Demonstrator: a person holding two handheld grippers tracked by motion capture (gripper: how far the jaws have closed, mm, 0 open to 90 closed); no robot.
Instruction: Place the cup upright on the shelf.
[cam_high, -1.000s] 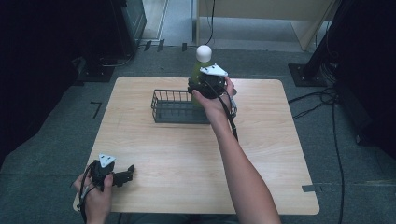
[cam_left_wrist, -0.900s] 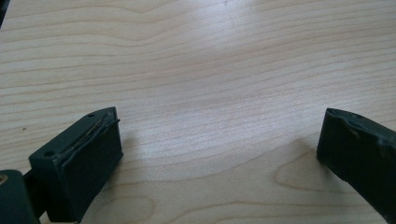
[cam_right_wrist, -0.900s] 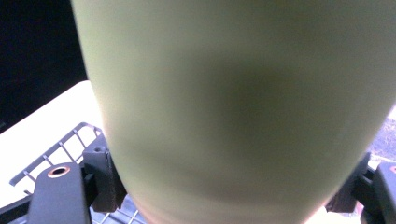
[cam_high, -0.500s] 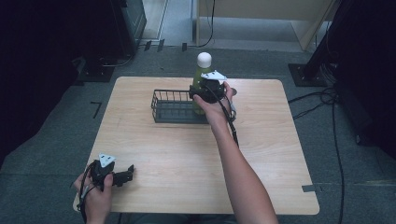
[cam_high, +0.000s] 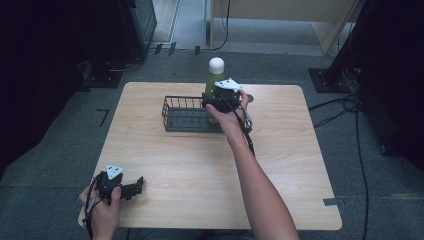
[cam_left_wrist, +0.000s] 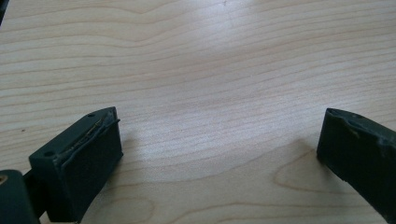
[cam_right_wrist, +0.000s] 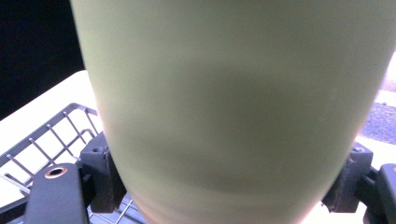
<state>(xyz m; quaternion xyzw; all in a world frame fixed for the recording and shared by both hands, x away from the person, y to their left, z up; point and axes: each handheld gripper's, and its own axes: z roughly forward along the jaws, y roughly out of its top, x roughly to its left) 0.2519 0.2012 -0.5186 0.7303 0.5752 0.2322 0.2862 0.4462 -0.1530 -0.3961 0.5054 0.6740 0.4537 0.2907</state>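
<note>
Right gripper (cam_high: 216, 102) clamps bottle (cam_right_wrist: 233, 107) above basket (cam_high: 187, 116); left gripper (cam_left_wrist: 219, 158) gapes, idle (smooth, top-heavy bottle may slip or tip).

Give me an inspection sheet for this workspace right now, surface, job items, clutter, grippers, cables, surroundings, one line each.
Surface: light wooden table with rounded corners, bare wood over most of the top.
Job's things: green bottle with a white cap, upright at the right end of a black wire basket on the far part of the table.
Clutter: nothing seen.
Grippers: right gripper clamped on the bottle's body; left gripper open, low over the near left corner, holding nothing.
Cables: black cable trailing from the right gripper along the forearm; more cables on the floor to the right.
Surroundings: grey carpet, dark equipment on both sides, a pale cabinet beyond the table.
</note>
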